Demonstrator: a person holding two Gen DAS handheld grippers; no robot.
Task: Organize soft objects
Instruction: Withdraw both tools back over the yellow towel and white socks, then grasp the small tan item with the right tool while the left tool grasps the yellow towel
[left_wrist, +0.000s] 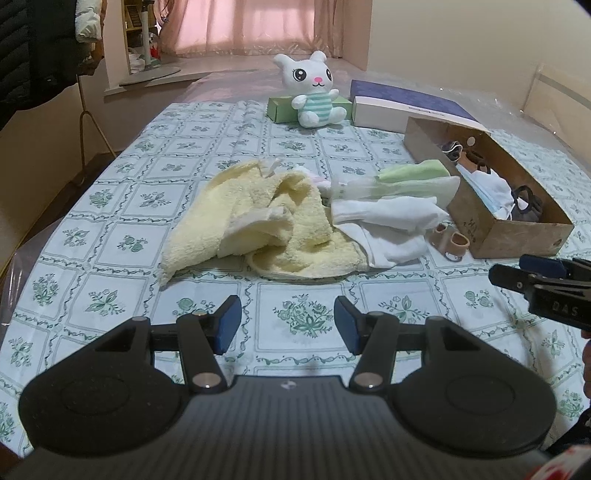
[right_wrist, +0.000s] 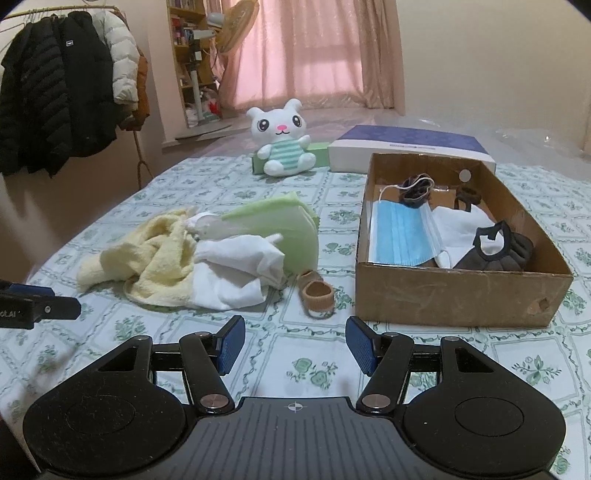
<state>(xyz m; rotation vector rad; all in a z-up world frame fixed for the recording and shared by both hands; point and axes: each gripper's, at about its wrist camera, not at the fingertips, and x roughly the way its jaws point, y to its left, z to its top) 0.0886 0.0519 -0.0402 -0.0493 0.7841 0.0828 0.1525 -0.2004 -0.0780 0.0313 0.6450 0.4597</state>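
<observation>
The heap of soft things lies on the tabletop just left of the cardboard box (right_wrist: 454, 295): a yellow towel (right_wrist: 147, 258) crumpled at the far side from the box, white cloths (right_wrist: 236, 273) lying over its box-side edge, a folded green cloth (right_wrist: 291, 229) behind them, and a small pair of tan socks (right_wrist: 316, 291) in the gap between the heap and the box; none of these is in the box yet. Inside the box already lie a blue face mask (right_wrist: 399, 236), a white cloth (right_wrist: 458, 229) and some dark items whose kind I cannot make out. Beyond the box, a white plush bunny (right_wrist: 280, 144) sits against a green carton (left_wrist: 282, 109), with a purple-lidded box (right_wrist: 410, 146) beside it.

Judging by this, the sorting is partly done and the step in hand is an approach to the next piece. The left gripper (left_wrist: 287, 323) hovers on the near side of the towel, its jaws apart with only the patterned tablecloth (left_wrist: 110, 236) between them; the right gripper (right_wrist: 295, 345) hovers near the front left corner of the box, short of the socks, its jaws likewise apart and empty.

The next move probably calls for the right gripper to go forward and down onto the socks, or the left onto the towel's near edge, pinching a fold of fabric, not the tablecloth beneath; the socks are small and low, so the jaws must straddle them squarely before shutting, then carry them over the box wall.
</observation>
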